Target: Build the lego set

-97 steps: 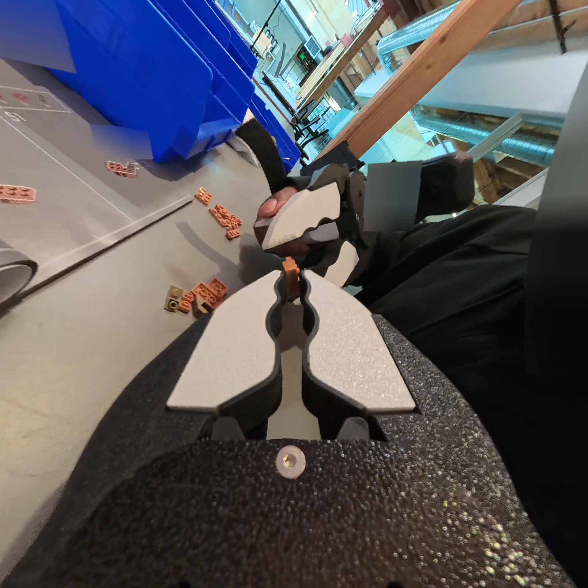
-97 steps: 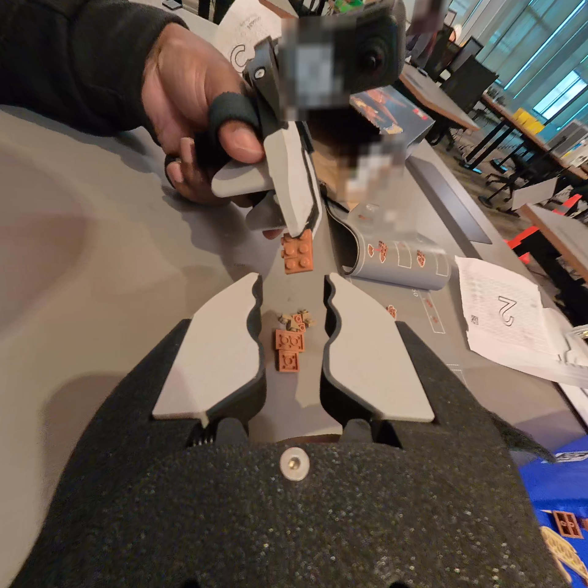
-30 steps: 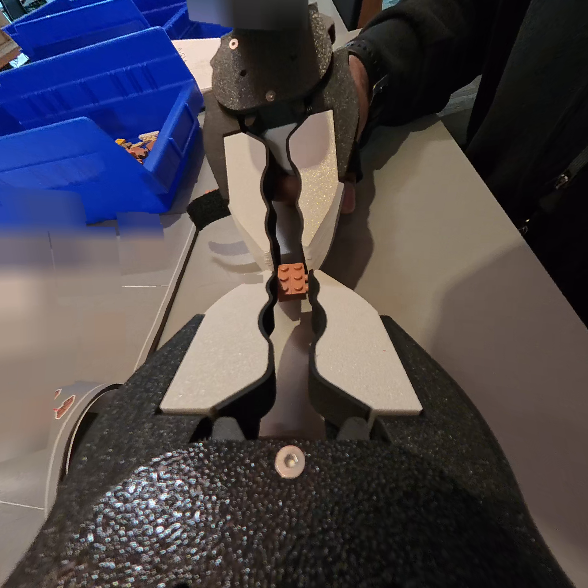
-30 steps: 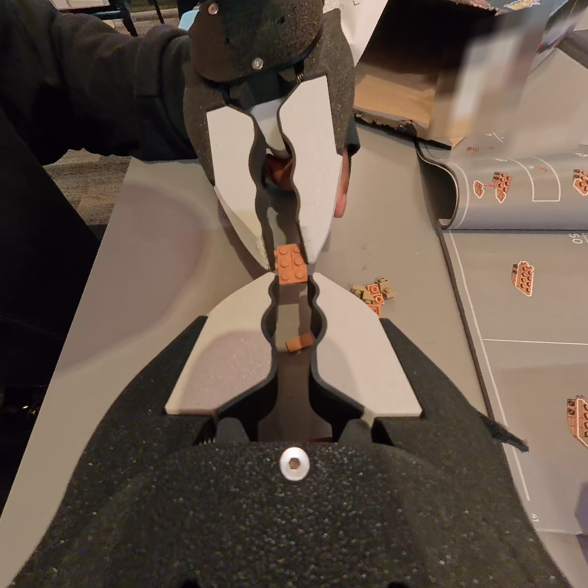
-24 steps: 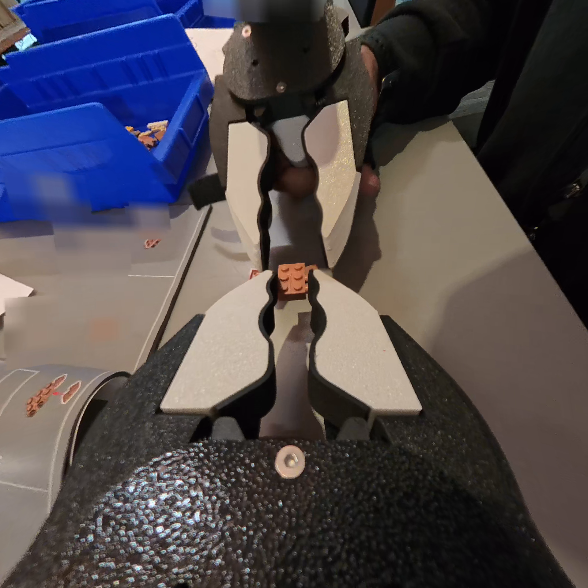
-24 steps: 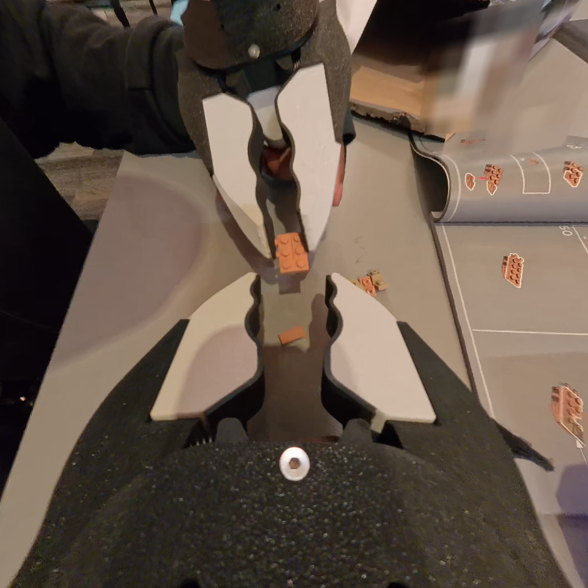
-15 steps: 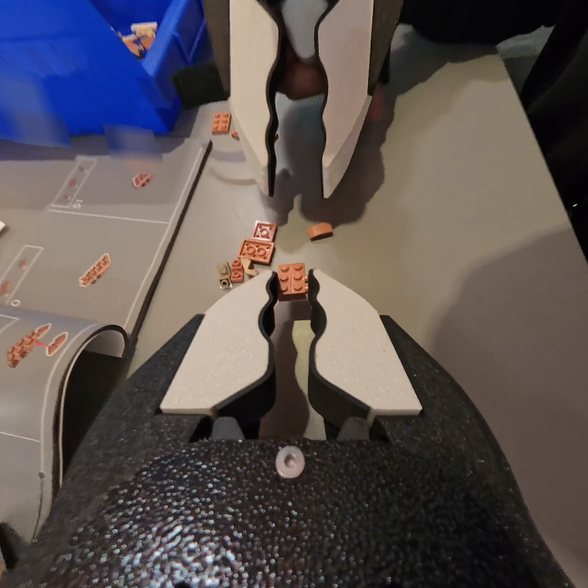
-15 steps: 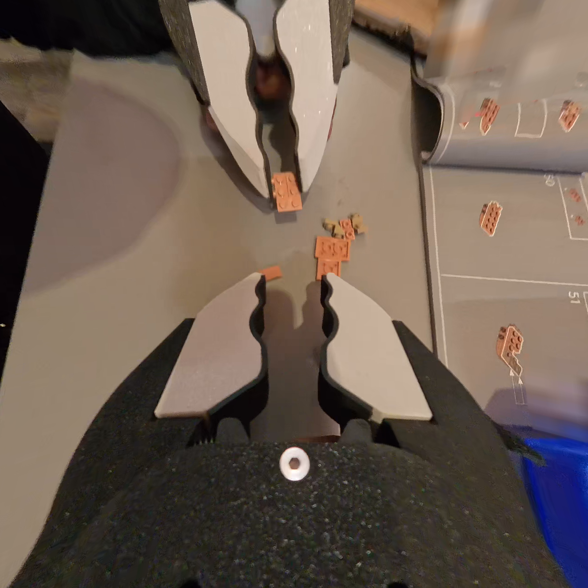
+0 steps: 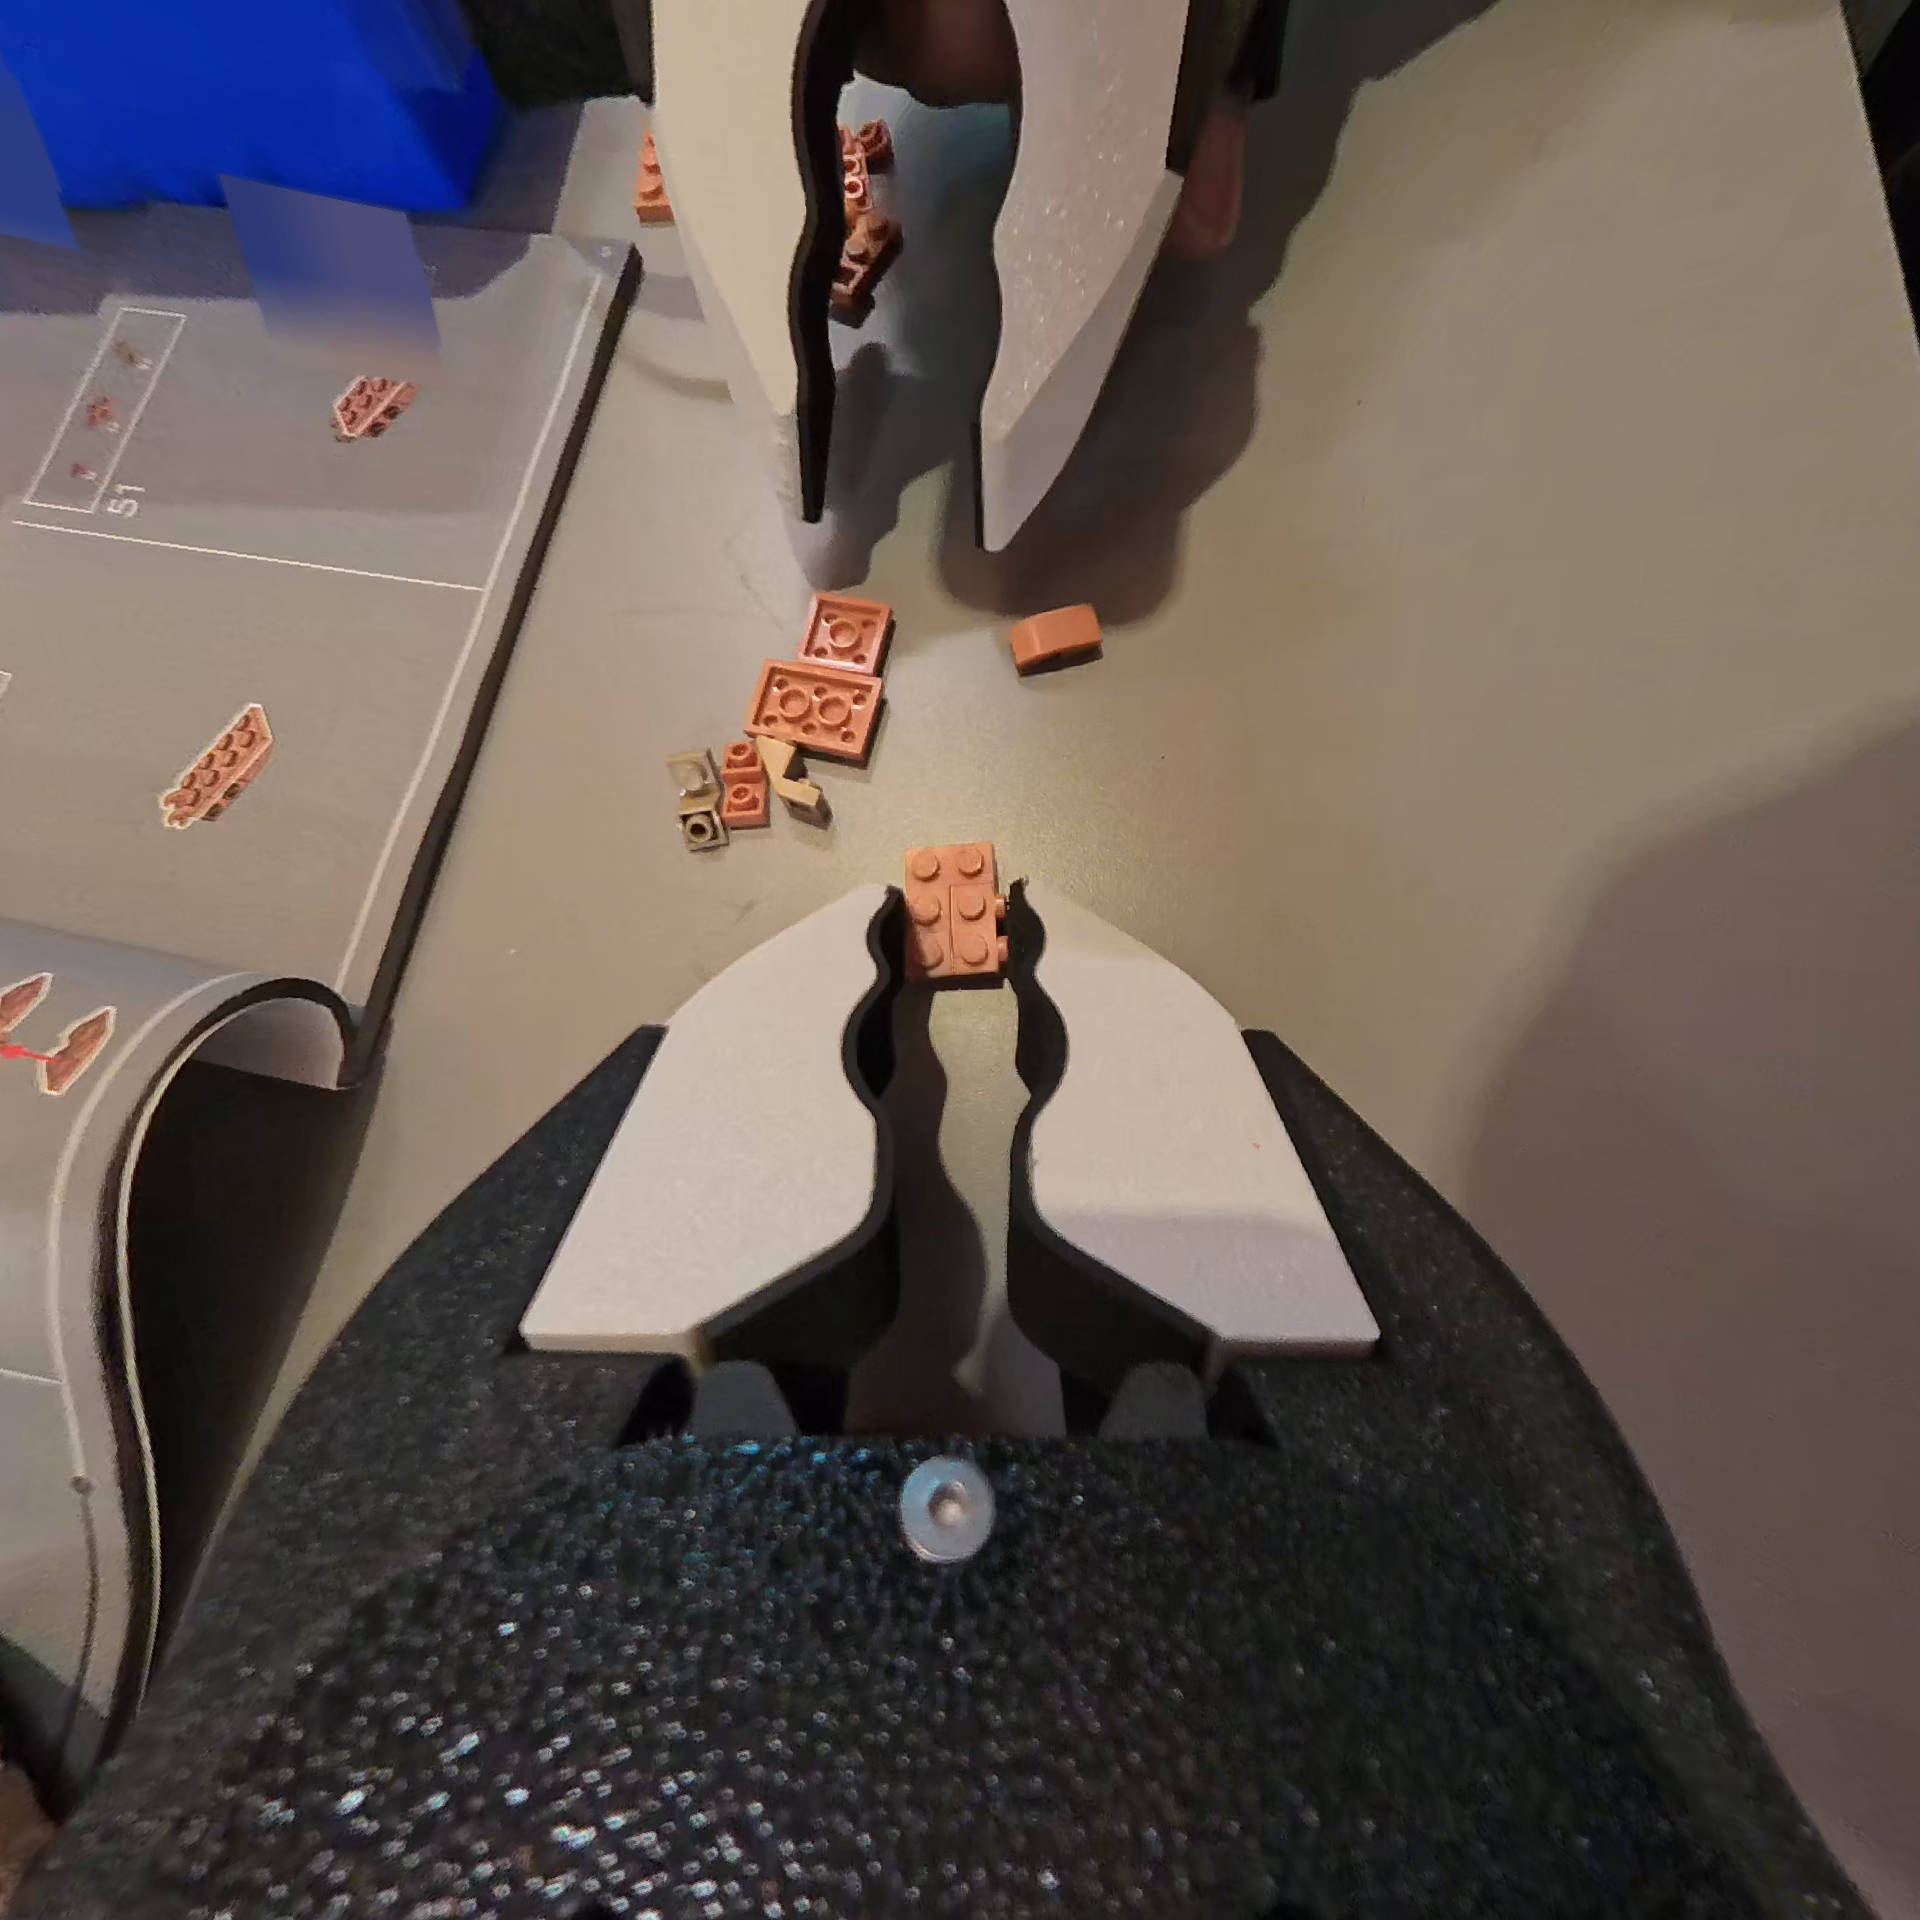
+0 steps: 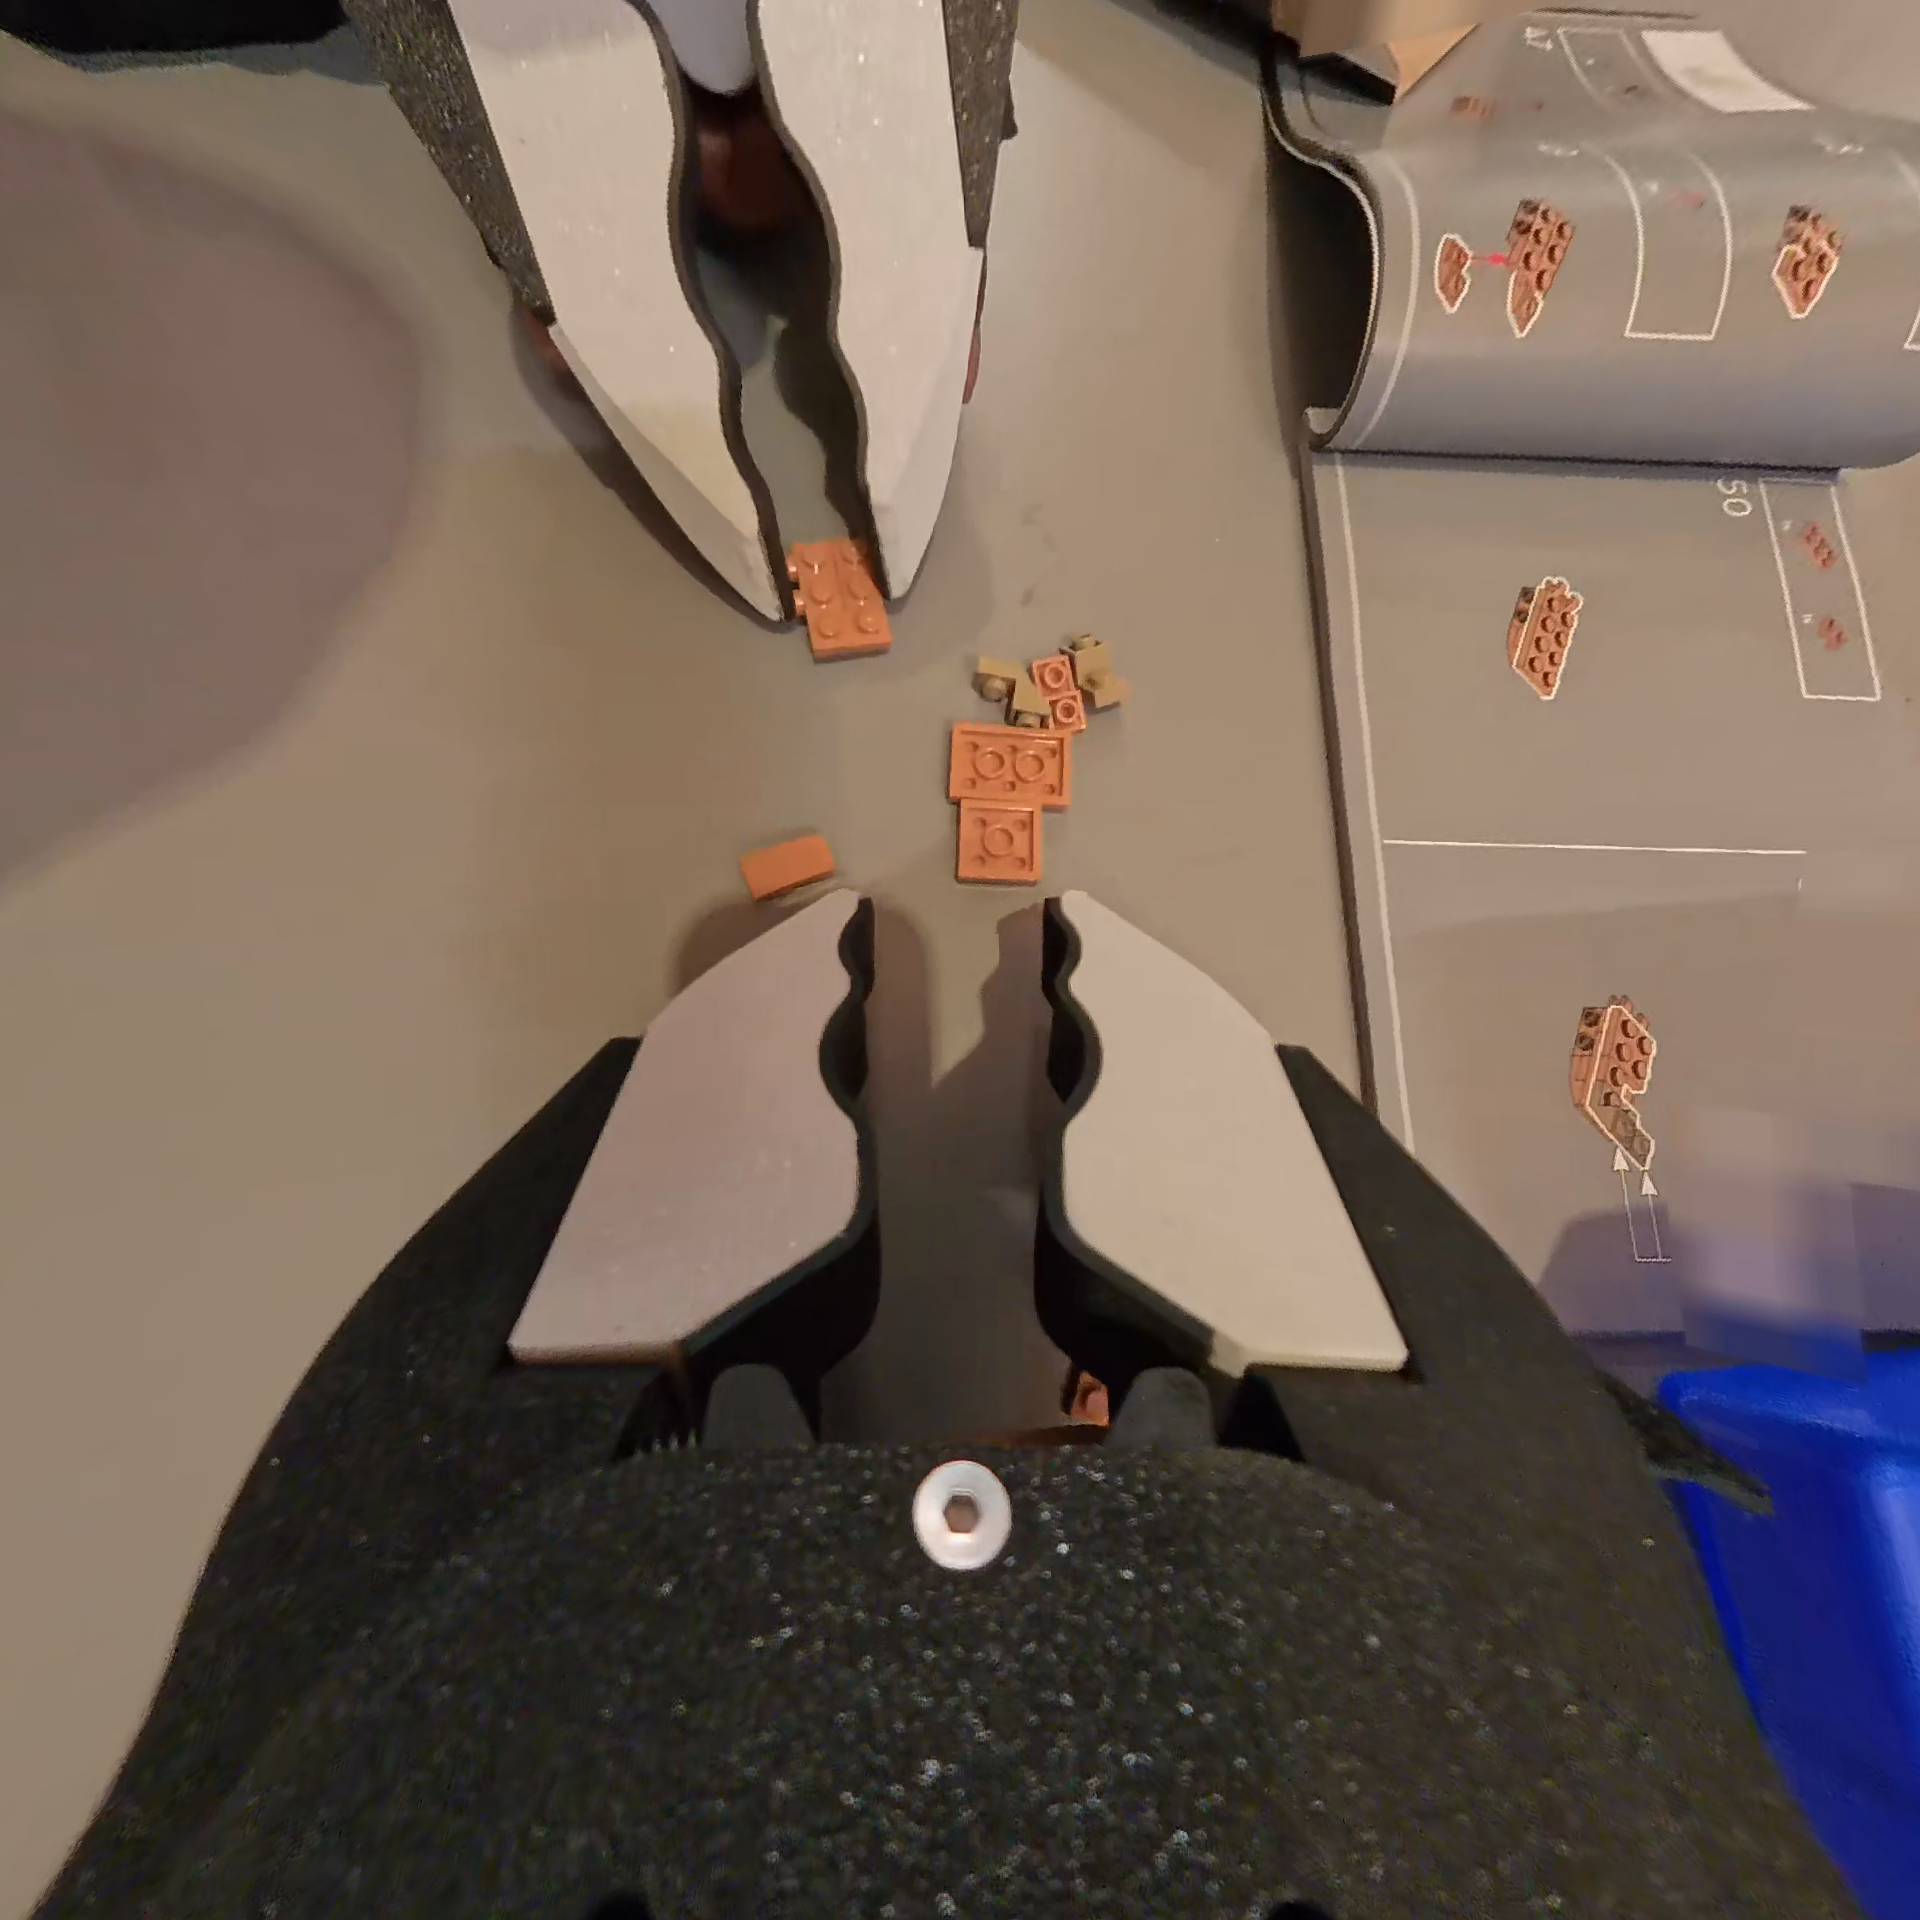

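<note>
Left gripper (image 9: 953, 925) is clamping an orange stud-brick assembly (image 9: 953, 914); right gripper (image 10: 956, 914) is hanging released, an orange tile (image 10: 787, 864) lying at its 10 o'clock.

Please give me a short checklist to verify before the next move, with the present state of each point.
1. Left gripper shut on the brown brick assembly: ok.
2. Assembly sticks out past the fingertips, studs visible: ok.
3. Right gripper open, nothing between its fingers: ok.
4. Smooth brown piece lies just beside the right gripper's tip, not touched: ok.
5. Two flat plates lie studs down: ok.
6. Grip firmness: cannot tell.
</note>
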